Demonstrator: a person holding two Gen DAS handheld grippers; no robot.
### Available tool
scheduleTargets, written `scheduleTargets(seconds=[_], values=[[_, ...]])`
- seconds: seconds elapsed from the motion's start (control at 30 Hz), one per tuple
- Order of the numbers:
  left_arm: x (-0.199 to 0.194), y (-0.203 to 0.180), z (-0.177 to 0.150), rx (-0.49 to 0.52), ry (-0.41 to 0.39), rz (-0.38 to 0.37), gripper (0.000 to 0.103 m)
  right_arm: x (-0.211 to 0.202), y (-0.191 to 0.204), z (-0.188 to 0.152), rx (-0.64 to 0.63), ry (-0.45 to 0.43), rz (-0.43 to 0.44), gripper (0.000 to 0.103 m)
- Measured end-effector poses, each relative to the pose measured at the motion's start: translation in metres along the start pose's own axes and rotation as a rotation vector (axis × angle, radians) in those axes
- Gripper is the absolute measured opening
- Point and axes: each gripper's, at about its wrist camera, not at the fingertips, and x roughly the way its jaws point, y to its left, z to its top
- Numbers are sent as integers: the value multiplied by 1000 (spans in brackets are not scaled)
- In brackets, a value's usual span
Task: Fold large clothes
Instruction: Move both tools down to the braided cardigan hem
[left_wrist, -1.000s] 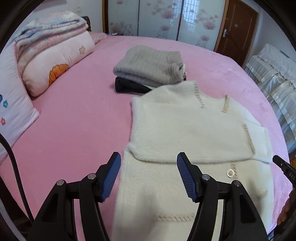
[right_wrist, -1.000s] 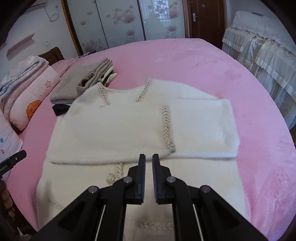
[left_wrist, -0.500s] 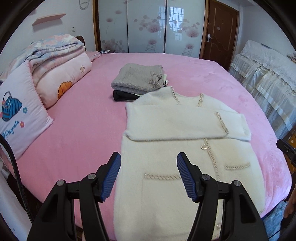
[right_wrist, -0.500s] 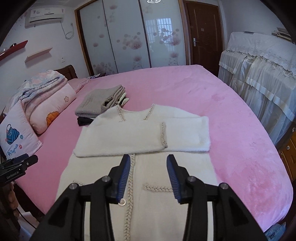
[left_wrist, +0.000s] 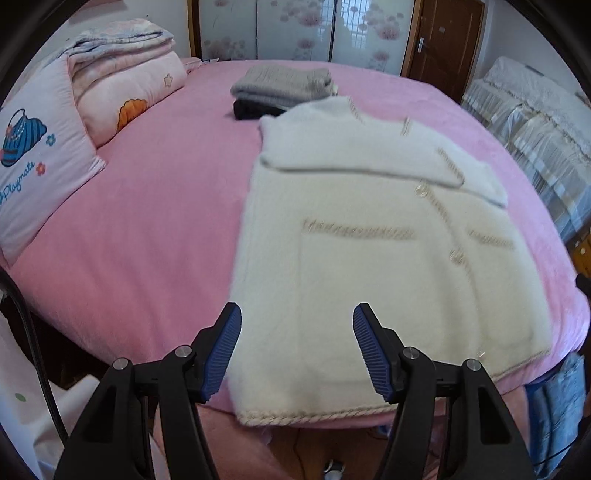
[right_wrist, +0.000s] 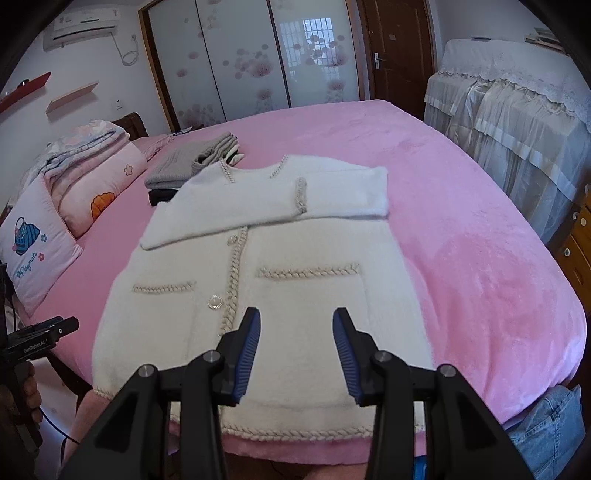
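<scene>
A cream fluffy cardigan (left_wrist: 369, 240) (right_wrist: 295, 295) with braided trim lies flat on the pink bed (left_wrist: 147, 221) (right_wrist: 480, 240). Both sleeves are folded across its chest, and its hem reaches the near bed edge. My left gripper (left_wrist: 297, 350) hovers open above the hem's left part, with nothing between its blue pads. My right gripper (right_wrist: 295, 350) stands open above the lower front near the button band, also holding nothing. The left gripper's black body (right_wrist: 37, 332) shows at the left rim of the right wrist view, held by a hand (right_wrist: 26, 391).
A folded grey knit pile (left_wrist: 284, 83) (right_wrist: 192, 162) on a dark garment sits just beyond the collar. Pillows (left_wrist: 33, 147) and a rolled quilt (left_wrist: 125, 85) line the left side. Lace-covered furniture (right_wrist: 517, 122) stands right of the bed. A person's jeans (right_wrist: 546, 424) show at the near edge.
Both grippers have pulled back from the folded sleeves toward the hem at the near bed edge. The right gripper's jaws, shut a second ago, now stand apart.
</scene>
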Motion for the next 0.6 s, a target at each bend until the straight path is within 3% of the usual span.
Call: scheduleTargets(seconds=[0.3,0.6], values=[[37,32,-39,-45,89,47,62,25,-27,-43,33,100,-36,41],[67,43,-62,-86,188,2,62,37,-50,-66,64,158,-68,41]])
